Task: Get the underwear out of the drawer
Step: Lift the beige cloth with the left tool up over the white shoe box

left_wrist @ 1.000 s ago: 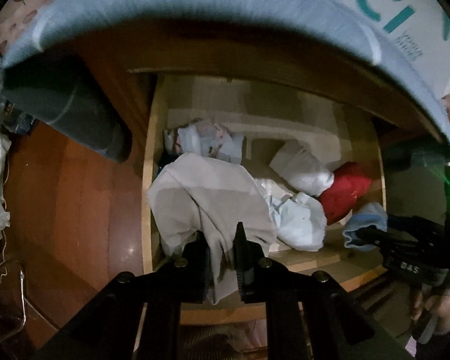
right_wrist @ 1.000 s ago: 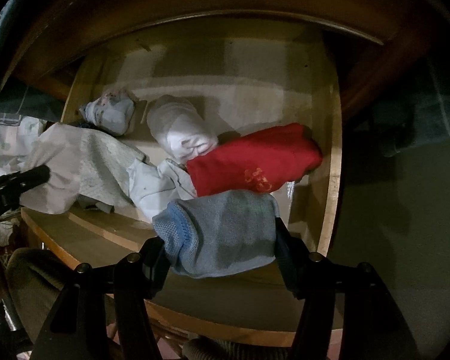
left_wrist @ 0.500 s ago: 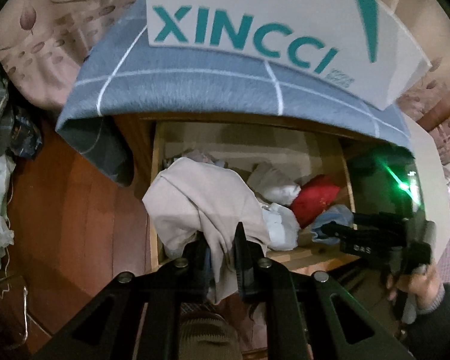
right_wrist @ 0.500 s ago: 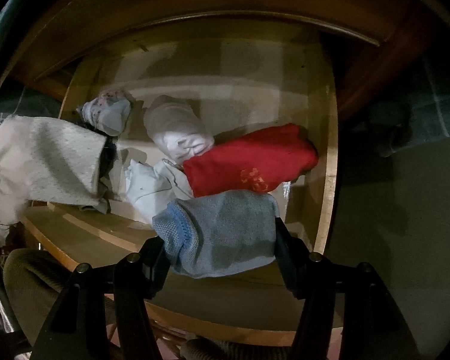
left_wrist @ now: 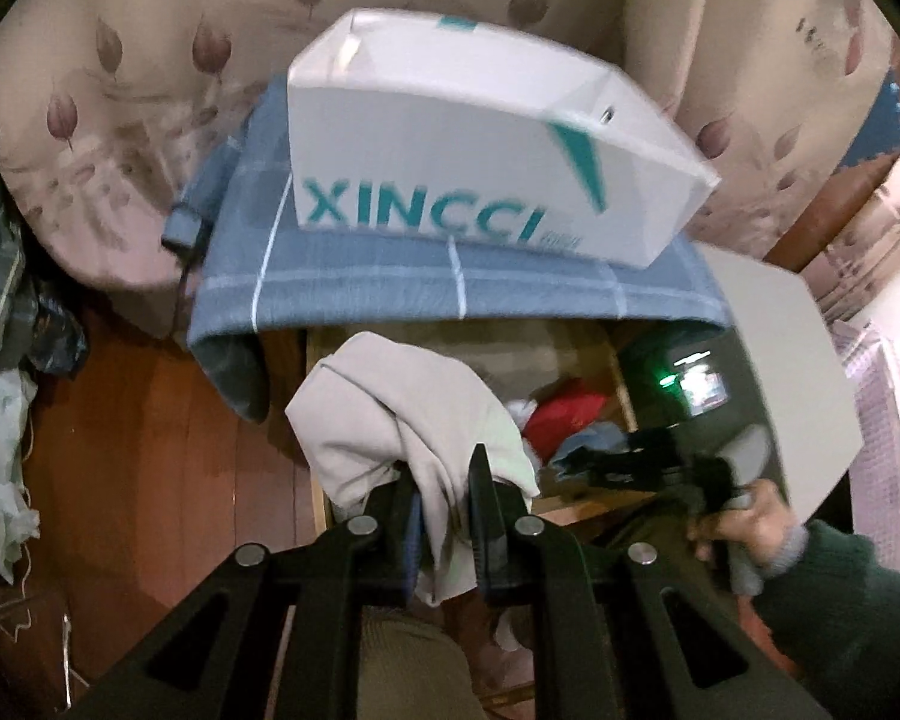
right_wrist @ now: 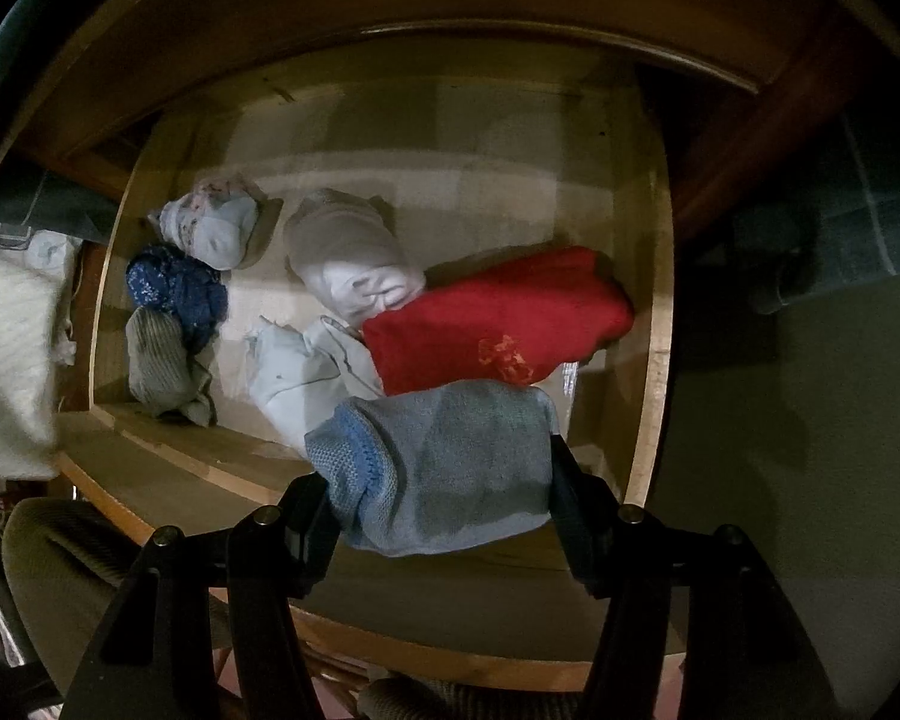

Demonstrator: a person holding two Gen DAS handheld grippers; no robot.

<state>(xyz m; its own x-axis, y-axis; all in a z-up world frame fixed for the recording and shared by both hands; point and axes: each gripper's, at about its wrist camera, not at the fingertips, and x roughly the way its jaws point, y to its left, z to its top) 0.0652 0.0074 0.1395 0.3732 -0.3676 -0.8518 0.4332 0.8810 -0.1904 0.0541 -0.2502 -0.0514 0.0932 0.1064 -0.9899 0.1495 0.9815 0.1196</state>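
Left tongs (left_wrist: 444, 510) clamped on beige cloth (left_wrist: 402, 408), lifted clear; right tongs (right_wrist: 444, 498) gripping blue cloth (right_wrist: 444, 468) above drawer (right_wrist: 654, 312); several pieces remain inside.

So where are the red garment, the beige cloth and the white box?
red garment (right_wrist: 498, 318), right wrist view, middle of its fabric.
beige cloth (left_wrist: 402, 402), left wrist view, upper fold.
white box (left_wrist: 450, 168), left wrist view, front face.

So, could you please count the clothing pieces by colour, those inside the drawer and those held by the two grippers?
Red: 1
White or pale: 3
Dark blue: 1
Grey-green: 1
Light blue, in the right gripper: 1
Beige, in the left gripper: 1
Total: 8
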